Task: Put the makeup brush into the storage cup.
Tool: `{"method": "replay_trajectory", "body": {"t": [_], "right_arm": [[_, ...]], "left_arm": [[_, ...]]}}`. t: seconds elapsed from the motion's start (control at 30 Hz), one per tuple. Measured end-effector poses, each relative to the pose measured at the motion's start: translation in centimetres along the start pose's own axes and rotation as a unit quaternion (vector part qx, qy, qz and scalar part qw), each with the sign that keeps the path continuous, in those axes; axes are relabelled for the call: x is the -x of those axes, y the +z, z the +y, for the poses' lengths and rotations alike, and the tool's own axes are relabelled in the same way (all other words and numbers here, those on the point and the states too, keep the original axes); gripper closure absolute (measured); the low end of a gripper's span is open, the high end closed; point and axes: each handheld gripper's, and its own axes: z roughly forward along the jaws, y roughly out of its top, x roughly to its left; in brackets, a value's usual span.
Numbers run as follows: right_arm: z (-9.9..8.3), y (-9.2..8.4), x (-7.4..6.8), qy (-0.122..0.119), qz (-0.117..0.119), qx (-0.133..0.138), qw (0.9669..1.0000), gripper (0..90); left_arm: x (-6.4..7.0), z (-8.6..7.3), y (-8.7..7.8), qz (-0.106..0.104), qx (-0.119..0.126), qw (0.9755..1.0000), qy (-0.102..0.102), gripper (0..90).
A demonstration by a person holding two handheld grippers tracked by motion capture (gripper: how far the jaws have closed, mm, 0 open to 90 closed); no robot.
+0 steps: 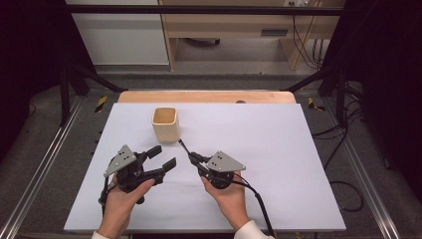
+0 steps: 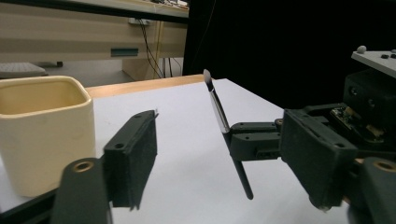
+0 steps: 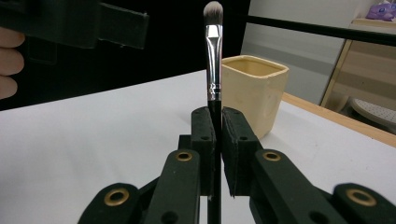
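A slim makeup brush [image 1: 183, 146] with a black handle, silver ferrule and pale bristles stands clamped by its handle in my right gripper [image 1: 193, 158], which is shut on it. In the right gripper view the brush [image 3: 214, 60] rises straight from between the jaws of that gripper [image 3: 216, 122], bristles up. A cream square cup [image 1: 165, 124] stands upright just beyond both grippers, its inside not visible. My left gripper [image 1: 163, 157] is open with nothing between its fingers [image 2: 133, 158]. It sits left of the brush [image 2: 217, 109] and near the cup [image 2: 44, 130].
The white board [image 1: 278, 149] covers a wooden table [image 1: 206, 96] whose far edge shows behind it. The cup [image 3: 254, 88] is the only loose object on it. Black frame posts [image 1: 74, 74] and cables flank the table on the grey floor.
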Motion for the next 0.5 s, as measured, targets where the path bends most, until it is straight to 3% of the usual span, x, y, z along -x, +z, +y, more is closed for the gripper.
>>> {"method": "replay_trajectory", "body": {"t": [0.13, 0.33, 0.5], "right_arm": [[0.0, 0.0, -0.1, -0.001, 0.001, 0.0, 1.0, 84.0], [0.0, 0.1, -0.2, -0.002, 0.004, 0.001, 1.0, 84.0], [0.0, 0.1, -0.4, -0.002, 0.009, 0.003, 1.0, 84.0]], "left_arm": [[0.2, -0.1, 0.8, 0.009, -0.01, 0.9998, -0.013, 36.3], [0.4, -0.4, 1.8, 0.011, -0.001, 0.9992, -0.04, 46.2], [0.9, -0.5, 2.3, 0.027, -0.003, 0.9987, -0.042, 49.0]]}}
